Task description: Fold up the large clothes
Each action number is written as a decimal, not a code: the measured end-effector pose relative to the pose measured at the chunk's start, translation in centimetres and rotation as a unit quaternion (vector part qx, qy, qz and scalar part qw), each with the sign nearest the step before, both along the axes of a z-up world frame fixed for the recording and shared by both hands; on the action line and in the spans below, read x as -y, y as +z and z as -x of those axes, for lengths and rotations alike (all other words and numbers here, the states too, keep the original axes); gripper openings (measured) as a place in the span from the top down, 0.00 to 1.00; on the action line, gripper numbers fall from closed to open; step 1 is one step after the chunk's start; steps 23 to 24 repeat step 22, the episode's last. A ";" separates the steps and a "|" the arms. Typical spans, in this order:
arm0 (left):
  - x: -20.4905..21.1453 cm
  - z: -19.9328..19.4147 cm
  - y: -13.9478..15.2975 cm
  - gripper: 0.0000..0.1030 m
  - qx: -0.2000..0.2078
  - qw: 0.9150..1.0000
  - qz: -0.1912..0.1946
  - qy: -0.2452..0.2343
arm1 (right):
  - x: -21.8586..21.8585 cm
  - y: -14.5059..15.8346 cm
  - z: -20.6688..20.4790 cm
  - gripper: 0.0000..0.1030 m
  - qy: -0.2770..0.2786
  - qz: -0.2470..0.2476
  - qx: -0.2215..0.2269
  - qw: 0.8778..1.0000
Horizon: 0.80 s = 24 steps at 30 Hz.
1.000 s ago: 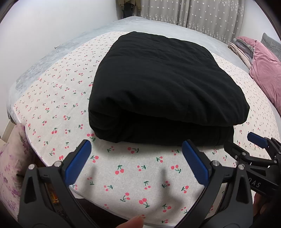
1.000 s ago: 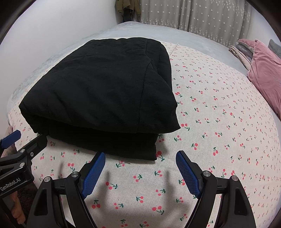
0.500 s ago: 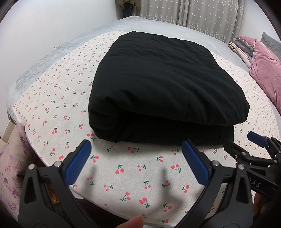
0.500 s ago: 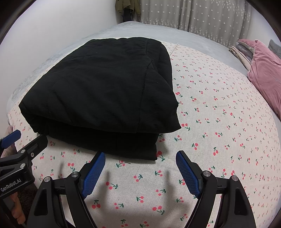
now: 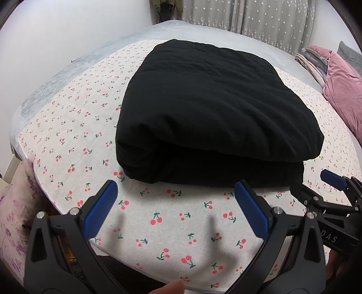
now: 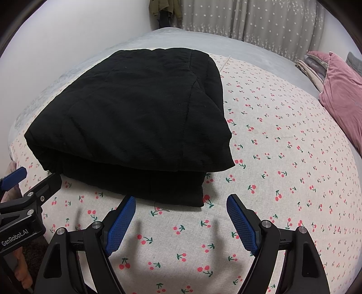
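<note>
A large black garment (image 5: 210,108) lies folded into a thick rectangle on the cherry-print sheet (image 5: 74,126); it also shows in the right wrist view (image 6: 135,122). My left gripper (image 5: 176,203) is open and empty, just in front of the garment's near edge. My right gripper (image 6: 181,212) is open and empty, in front of the garment's near right corner. Each gripper appears at the edge of the other's view: the right one (image 5: 332,192) and the left one (image 6: 25,190).
The cherry-print sheet (image 6: 282,158) covers a grey bed (image 6: 248,49). Pink pillows and folded bedding (image 5: 339,90) lie at the right. A floral cushion (image 5: 15,217) sits off the bed's near left corner. Curtains (image 5: 260,18) hang behind.
</note>
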<state>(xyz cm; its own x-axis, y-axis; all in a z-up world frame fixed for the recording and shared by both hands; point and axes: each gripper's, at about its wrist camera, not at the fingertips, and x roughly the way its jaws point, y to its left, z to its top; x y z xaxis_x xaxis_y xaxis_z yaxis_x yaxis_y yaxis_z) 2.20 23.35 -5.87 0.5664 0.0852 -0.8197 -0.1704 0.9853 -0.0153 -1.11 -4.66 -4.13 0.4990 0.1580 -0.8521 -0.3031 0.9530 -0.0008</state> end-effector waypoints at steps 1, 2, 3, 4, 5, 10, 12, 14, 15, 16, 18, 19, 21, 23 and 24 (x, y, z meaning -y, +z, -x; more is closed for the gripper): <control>0.0 0.0 0.0 0.01 0.000 1.000 -0.001 0.000 | 0.0 0.0 0.0 0.19 0.000 0.000 0.000 1.000; 0.0 0.0 0.0 0.01 -0.001 1.000 -0.001 0.000 | 0.0 0.0 0.0 0.19 0.000 0.000 0.000 1.000; 0.0 0.0 -0.1 0.01 -0.001 1.000 -0.002 0.000 | 0.0 0.0 0.0 0.19 0.000 0.000 0.000 1.000; 0.0 -0.1 -0.1 0.01 -0.001 1.000 -0.003 0.000 | 0.1 0.0 0.0 0.19 0.001 0.000 0.000 1.000; 0.0 -0.1 -0.1 0.01 -0.002 1.000 -0.004 0.000 | 0.1 0.0 0.1 0.19 0.001 0.000 0.000 1.000; 0.1 -0.1 -0.3 0.01 -0.004 1.000 -0.007 0.000 | -0.1 0.0 0.0 0.19 0.003 0.001 -0.001 1.000; 0.1 -0.1 -0.2 0.01 -0.003 1.000 -0.008 0.001 | -0.2 0.0 0.1 0.19 0.003 0.002 -0.001 1.000; 0.1 -0.1 -0.2 0.01 -0.001 1.000 -0.009 0.001 | -0.2 0.0 0.1 0.19 0.004 0.003 0.000 1.000; 0.1 -0.1 -0.2 0.01 0.000 1.000 -0.009 0.001 | -0.2 0.0 0.1 0.19 0.004 0.003 0.000 1.000; 0.1 0.0 -0.2 0.01 0.000 1.000 -0.009 0.001 | -0.2 0.0 0.0 0.19 0.005 0.003 0.000 1.000; 0.0 0.0 -0.2 0.01 0.000 1.000 -0.009 0.002 | -0.2 0.0 0.0 0.19 0.005 0.004 0.000 1.000; 0.1 0.0 -0.2 0.01 -0.001 1.000 -0.009 0.002 | -0.3 0.0 0.0 0.19 0.004 0.004 0.000 1.000; 0.0 0.1 -0.2 0.01 -0.001 1.000 -0.008 0.003 | -0.2 0.0 0.0 0.19 0.004 0.004 -0.001 1.000; -0.1 0.0 -0.1 0.01 -0.001 1.000 -0.004 0.003 | -0.2 -0.1 0.0 0.19 0.004 0.004 -0.001 1.000; -0.1 0.0 -0.1 0.01 -0.001 1.000 -0.004 0.003 | -0.2 -0.1 0.0 0.19 0.004 0.004 -0.001 1.000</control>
